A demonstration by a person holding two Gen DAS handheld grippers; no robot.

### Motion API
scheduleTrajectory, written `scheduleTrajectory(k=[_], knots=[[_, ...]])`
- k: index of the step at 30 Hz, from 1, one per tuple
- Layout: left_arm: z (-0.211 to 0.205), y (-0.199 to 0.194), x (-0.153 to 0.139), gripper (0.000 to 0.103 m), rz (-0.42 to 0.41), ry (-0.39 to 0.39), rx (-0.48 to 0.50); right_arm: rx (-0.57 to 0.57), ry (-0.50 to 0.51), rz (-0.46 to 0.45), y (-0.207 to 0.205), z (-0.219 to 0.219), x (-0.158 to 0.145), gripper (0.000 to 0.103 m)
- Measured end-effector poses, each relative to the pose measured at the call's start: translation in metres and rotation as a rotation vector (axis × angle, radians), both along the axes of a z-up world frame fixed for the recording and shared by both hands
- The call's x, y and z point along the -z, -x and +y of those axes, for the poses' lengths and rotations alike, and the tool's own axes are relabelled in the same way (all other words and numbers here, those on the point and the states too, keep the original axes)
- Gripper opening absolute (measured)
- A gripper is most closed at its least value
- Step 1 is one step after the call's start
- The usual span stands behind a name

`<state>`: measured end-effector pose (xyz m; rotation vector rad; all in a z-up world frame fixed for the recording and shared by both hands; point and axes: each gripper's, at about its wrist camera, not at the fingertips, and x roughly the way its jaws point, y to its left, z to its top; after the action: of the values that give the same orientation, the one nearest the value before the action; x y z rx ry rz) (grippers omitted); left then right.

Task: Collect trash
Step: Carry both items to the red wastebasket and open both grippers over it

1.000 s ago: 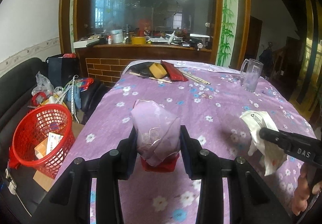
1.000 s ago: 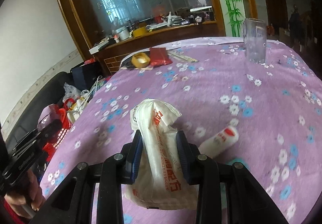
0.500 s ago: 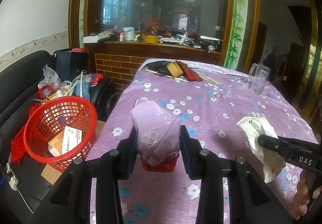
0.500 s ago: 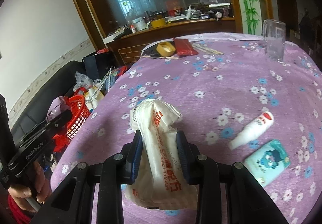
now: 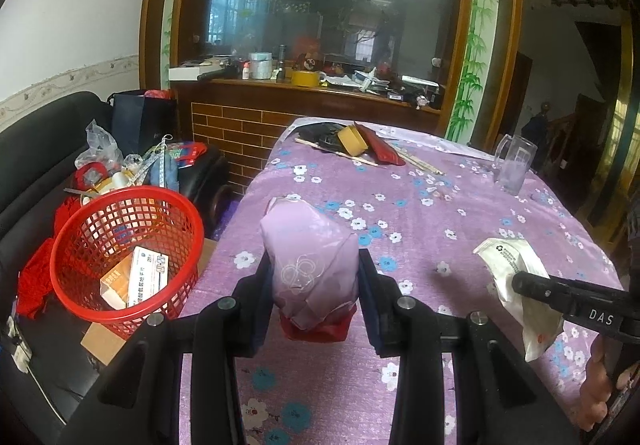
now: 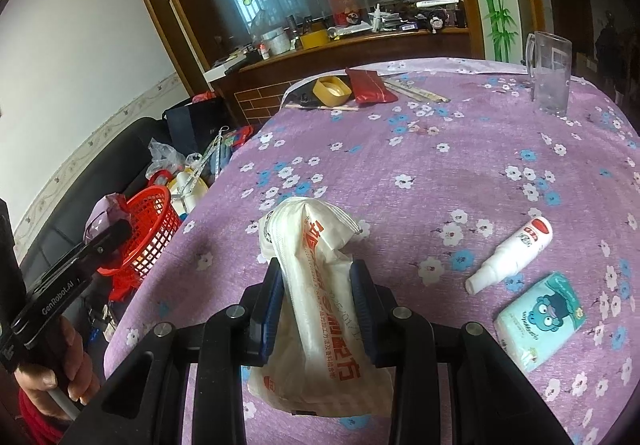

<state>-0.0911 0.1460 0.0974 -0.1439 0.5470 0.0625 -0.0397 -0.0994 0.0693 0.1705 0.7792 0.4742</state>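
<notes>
1. Purple flowered cloth covers the table (image 5: 420, 229); a red plastic mesh basket (image 5: 124, 257) sits off its left edge.
2. Left hand-held gripper (image 5: 314, 285) clamps a crumpled lilac plastic bag (image 5: 312, 261) near that edge.
3. Right hand-held gripper (image 6: 316, 293) pinches a white printed plastic bag (image 6: 320, 285) above the cloth.

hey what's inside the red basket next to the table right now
The red basket holds a white printed box lying on an orange-and-white box. Anything beneath those boxes is covered, and the near wall hides part of the bottom.
</notes>
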Motion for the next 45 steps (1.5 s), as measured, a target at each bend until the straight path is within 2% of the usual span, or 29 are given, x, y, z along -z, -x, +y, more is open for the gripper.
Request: scheduleTrajectory(k=[5,10,14,20,24,31,37,39,40,41,42,45], knots=[[0.012,0.004,-0.007,0.036,-0.004,-0.003,-0.012,-0.018,-0.02,0.03,-0.004,-0.001,-0.003,0.037],[0.039,0.006,-0.014,0.036,0.026,0.014,-0.023,-0.068,-0.031,0.052,-0.008,0.014,-0.012,0.037],[0.068,0.01,-0.012,0.036,0.038,-0.004,-0.085,-0.116,-0.05,0.062,-0.013,0.034,-0.022,0.037],[0.122,0.017,-0.012,0.036,0.041,0.008,-0.187,-0.209,-0.029,0.06,-0.02,0.09,-0.035,0.037],[0.151,0.019,-0.011,0.036,0.05,-0.003,-0.219,-0.278,-0.015,0.045,-0.025,0.138,-0.045,0.038],[0.182,0.006,0.001,0.036,0.085,-0.002,-0.222,-0.375,-0.029,0.043,-0.044,0.229,-0.052,0.039],[0.2,-0.006,0.012,0.036,0.099,0.017,-0.204,-0.406,-0.05,0.044,-0.065,0.294,-0.052,0.04],[0.202,-0.009,0.013,0.046,0.097,0.019,-0.197,-0.414,-0.054,0.038,-0.071,0.313,-0.051,0.04],[0.204,-0.011,0.014,0.061,0.1,0.021,-0.21,-0.412,-0.045,0.021,-0.073,0.32,-0.051,0.043],[0.206,-0.011,0.015,0.07,0.091,0.027,-0.227,-0.402,-0.034,0.007,-0.074,0.325,-0.051,0.046],[0.207,-0.009,0.014,0.07,0.081,0.032,-0.235,-0.394,-0.034,0.002,-0.076,0.326,-0.051,0.049],[0.205,-0.004,0.012,0.07,0.07,0.027,-0.25,-0.378,-0.068,0.004,-0.078,0.313,-0.053,0.049]])
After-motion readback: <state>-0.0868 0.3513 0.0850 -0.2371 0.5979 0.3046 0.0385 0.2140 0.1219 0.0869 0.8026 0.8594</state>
